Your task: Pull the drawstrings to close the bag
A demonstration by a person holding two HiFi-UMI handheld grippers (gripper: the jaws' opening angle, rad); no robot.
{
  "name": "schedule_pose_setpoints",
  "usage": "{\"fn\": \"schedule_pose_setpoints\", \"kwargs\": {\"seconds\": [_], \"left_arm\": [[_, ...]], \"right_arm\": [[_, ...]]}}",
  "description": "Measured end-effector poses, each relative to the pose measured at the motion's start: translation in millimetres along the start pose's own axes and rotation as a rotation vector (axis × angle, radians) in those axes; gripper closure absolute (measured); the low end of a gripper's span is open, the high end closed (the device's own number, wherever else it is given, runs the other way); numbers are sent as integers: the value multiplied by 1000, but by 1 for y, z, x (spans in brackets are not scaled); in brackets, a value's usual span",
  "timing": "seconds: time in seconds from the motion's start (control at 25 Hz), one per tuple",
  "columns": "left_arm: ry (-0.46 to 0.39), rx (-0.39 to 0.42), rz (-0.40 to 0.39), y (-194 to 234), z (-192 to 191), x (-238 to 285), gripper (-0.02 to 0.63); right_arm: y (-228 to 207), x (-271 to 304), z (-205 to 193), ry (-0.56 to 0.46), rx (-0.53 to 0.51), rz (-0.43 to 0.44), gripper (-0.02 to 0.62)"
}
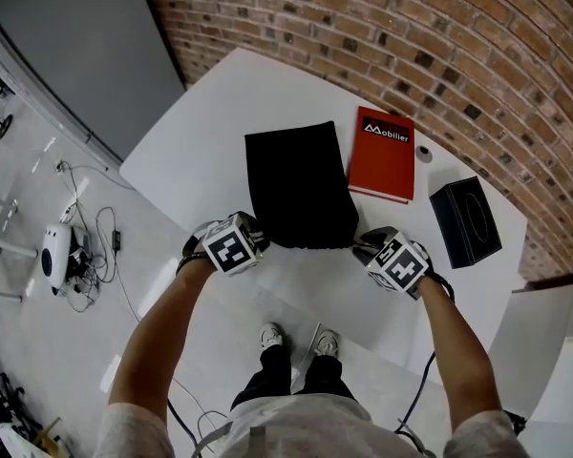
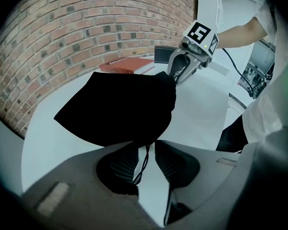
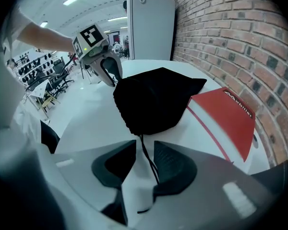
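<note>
Left gripper [image 2: 145,146] hovering at near left corner of black drawstring bag [image 1: 301,184]. Jaws standing partly apart, left drawstring [image 2: 143,163] running through gap, pads not pressing on it. Right gripper [image 3: 144,145] hovering at near right corner, jaws likewise partly apart. Right drawstring [image 3: 149,162] passing between them, lying close to one pad, not clamped. Bag lying flat on white counter [image 1: 191,151], gathered mouth facing person. Beyond, red book [image 1: 382,153] lying just beside bag, black box [image 1: 465,220] sitting further right.

White rounded table [image 1: 196,151] carries black fabric drawstring bag [image 1: 299,184], red hardcover book [image 1: 383,153], black rectangular box [image 1: 465,220].
</note>
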State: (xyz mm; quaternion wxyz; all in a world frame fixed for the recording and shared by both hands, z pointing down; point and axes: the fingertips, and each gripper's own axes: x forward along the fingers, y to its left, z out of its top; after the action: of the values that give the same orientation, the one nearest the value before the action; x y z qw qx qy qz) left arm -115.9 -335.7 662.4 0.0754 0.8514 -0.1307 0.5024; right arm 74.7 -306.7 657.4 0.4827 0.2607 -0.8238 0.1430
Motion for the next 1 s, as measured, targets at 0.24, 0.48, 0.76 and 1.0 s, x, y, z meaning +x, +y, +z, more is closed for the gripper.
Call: {"fn": "schedule_pose_setpoints", "kwargs": {"seconds": [0.24,0.48,0.76,1.0], "left_arm": [[20,-8,-14,-3,-5,3,499],[13,-31,-15,-4,-6,3,518],[25,-61,8,-4,-8,1,585],[10,-72,54,-5,-8,-3,595]], "right_arm": [[-2,3,2,-12,12,-16,523],[1,4,2,-22,27,-9,552],[2,4,2,-37,46,-21,584],[1,1,1,-53,52,-43,588]]}}
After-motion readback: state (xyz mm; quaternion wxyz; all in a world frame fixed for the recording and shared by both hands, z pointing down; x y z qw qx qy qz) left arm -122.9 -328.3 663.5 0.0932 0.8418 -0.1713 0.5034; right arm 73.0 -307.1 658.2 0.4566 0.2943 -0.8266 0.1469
